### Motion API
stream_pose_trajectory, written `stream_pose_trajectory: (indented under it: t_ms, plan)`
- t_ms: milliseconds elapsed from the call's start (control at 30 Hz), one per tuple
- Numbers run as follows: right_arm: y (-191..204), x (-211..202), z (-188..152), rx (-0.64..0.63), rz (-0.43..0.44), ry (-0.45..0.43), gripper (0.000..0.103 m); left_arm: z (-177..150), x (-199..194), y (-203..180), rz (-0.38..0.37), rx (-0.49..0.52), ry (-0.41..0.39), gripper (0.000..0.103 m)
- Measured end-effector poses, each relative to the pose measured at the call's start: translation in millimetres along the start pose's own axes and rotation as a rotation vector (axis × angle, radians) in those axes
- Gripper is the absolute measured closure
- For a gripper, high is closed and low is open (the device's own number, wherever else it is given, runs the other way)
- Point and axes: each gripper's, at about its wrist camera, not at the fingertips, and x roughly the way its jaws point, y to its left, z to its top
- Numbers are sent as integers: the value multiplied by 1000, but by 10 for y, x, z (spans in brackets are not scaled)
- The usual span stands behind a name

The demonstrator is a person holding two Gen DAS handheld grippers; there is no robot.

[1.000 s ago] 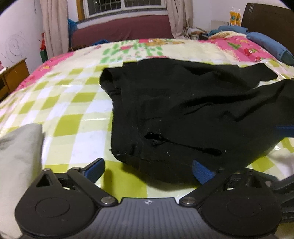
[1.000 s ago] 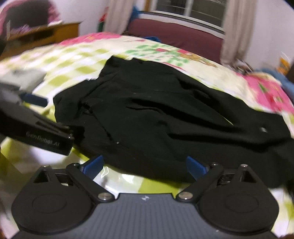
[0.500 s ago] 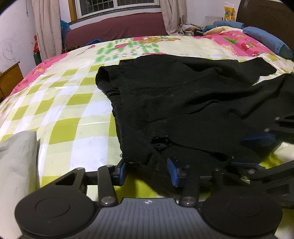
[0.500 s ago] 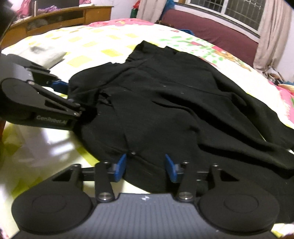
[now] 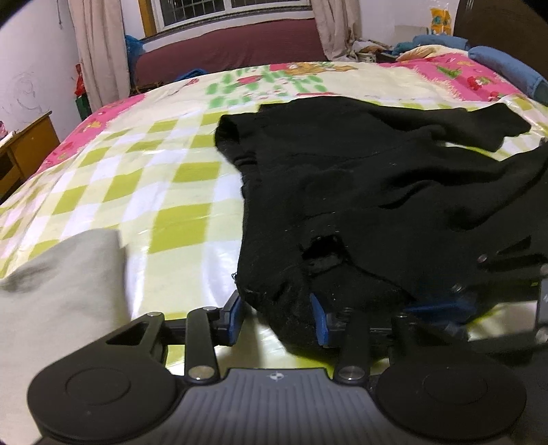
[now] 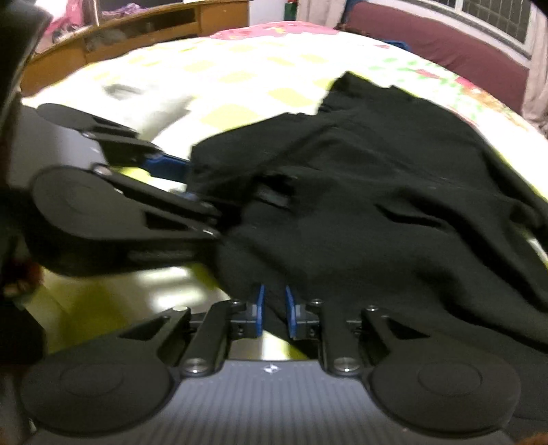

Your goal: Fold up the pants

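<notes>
Pants (image 5: 376,191) in black knit are lying crumpled across the right half of the bed in the left wrist view, waist end nearest the camera, legs trailing away to the right. Left gripper (image 5: 279,315) is biting the near hem, its blue pads narrowed with a thick wad of fabric bunched between them. The cloth is looking soft, limp and light, so it will probably be drooping and stretching rather than holding any shape; taking it at the waistband corners, as here, seems the sound choice. A tear or opening is showing just above the grip, a spot likely to snag. The bed cover (image 5: 164,191), checked in green and white, is glinting as if glossy, so the fabric may be sliding easily over it. A pale grey cloth (image 5: 58,284) is lying at the near left. Beyond, a maroon sofa (image 5: 233,51) is sitting under a curtained window

From the right wrist view, right gripper (image 6: 274,315) is pinching the same near edge further along, pads almost together on a thin fold. The other gripper is reaching in from the left, touching the pants. A wooden cabinet (image 6: 137,27) is standing behind the bed; this view is blurring with motion
</notes>
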Motion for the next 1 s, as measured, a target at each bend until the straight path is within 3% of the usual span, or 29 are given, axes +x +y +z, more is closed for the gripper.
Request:
stream_pose_trajectory:
  t_ms: [100, 233, 333, 433, 567, 800, 900, 933, 1000]
  plan:
    - [235, 87, 111, -40, 24, -24, 93, -9, -12, 93, 48, 13, 20, 47]
    - [336, 110, 217, 24, 142, -25, 94, -5, -1, 182, 111, 9, 53, 47]
    - [280, 12, 147, 40, 152, -48, 94, 7, -59, 132, 130, 16, 52, 46]
    - [-143, -244, 11, 160, 164, -74, 80, 57, -151, 42, 142, 24, 26, 45]
    - [-961, -785, -498, 368, 31, -111, 76, 89, -279, -51, 163, 35, -2, 45]
    - [-2603, -1802, -1919, 884, -418, -125, 71, 165, -410, -305, 109, 77, -50, 45]
    - [-3139, -2098, -2429, 1103, -494, -191, 62, 229, -359, -628, 49, 129, -53, 45]
    - [-3272, -2155, -2547, 1158, -498, -219, 57, 237, -339, -756, 31, 145, -48, 45]
    - [-3553, -2231, -2755, 1262, -482, -289, 58, 244, -283, -1007, -7, 181, -33, 45]
